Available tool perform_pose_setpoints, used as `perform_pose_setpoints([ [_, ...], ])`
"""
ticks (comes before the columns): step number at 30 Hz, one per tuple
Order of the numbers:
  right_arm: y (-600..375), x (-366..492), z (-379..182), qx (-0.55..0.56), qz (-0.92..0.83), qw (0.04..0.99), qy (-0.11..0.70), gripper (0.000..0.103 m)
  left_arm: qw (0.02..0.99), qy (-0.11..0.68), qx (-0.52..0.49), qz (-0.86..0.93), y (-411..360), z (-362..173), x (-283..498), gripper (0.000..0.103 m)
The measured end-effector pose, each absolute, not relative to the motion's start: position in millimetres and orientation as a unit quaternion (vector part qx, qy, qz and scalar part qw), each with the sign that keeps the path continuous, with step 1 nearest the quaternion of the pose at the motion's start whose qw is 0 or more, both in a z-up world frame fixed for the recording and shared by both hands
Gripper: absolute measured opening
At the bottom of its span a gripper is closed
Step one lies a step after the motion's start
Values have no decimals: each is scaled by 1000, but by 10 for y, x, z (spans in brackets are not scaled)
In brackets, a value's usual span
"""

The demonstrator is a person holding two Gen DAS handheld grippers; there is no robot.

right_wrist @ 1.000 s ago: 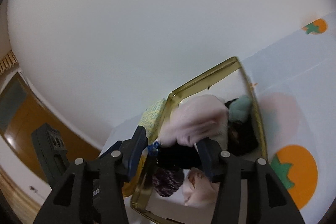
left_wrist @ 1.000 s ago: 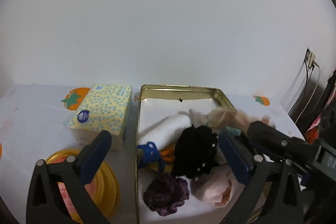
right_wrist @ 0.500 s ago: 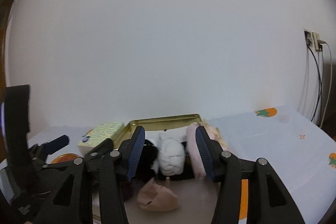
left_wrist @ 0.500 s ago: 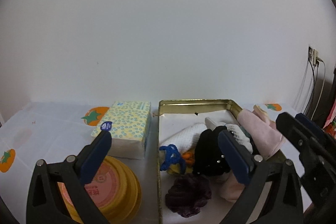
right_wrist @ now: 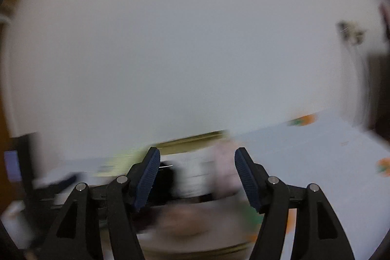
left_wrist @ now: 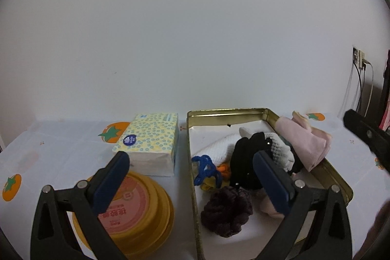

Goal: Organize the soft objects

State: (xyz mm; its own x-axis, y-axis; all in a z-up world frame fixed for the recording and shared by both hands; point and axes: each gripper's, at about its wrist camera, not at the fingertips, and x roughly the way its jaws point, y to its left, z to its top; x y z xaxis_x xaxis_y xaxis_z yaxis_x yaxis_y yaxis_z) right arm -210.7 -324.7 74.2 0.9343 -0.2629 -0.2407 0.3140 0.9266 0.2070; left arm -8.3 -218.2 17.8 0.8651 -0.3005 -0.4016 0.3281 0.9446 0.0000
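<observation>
A gold metal tin (left_wrist: 268, 112) sits on the table and holds soft things: a pink folded cloth (left_wrist: 304, 140) lying over its right rim, a white knit cloth (left_wrist: 219, 146), a black cloth (left_wrist: 246, 157), a blue cord (left_wrist: 206, 168), a dark purple scrunchie (left_wrist: 228, 210) and a pale pink piece (left_wrist: 268, 206). My left gripper (left_wrist: 192, 179) is open and empty, low in front of the tin. My right gripper (right_wrist: 197, 177) is open and empty; its view is blurred, with the tin (right_wrist: 195, 138) beyond it. Part of it (left_wrist: 365, 135) shows right of the tin.
A yellow patterned tissue pack (left_wrist: 148, 138) lies left of the tin. A yellow round lid with a pink label (left_wrist: 136, 208) lies in front of it. The tablecloth (left_wrist: 61, 150) has orange fruit prints. Cables and a wall socket (left_wrist: 358, 60) are at the right.
My right gripper let go of the pink cloth, which now lies over the tin's right rim, and drew back to the right. My left gripper drew back and tilted up a little.
</observation>
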Motion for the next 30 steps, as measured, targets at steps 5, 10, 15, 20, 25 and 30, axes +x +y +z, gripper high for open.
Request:
perform_pose_setpoints([
  [5,-3790,-2190,633,228,-179,950,114,66,965,203,32,-163,-2169,174,-70,103],
  [10,-3523,-2200,647,190,-153,965,101,66,969,185,34,-162,-2153,191,-159,103],
  [15,-3112,-2253,685,99,-149,980,86,66,971,173,35,-164,-2134,221,-252,103],
  [20,-2951,-2331,657,67,-151,984,71,73,973,158,30,-167,-2069,260,-373,103],
  [25,-2807,-2434,687,43,-159,985,48,73,974,152,27,-165,-2047,269,-432,103],
  [30,-2729,-2538,720,27,-171,985,23,74,974,148,28,-168,-2025,272,-485,103],
])
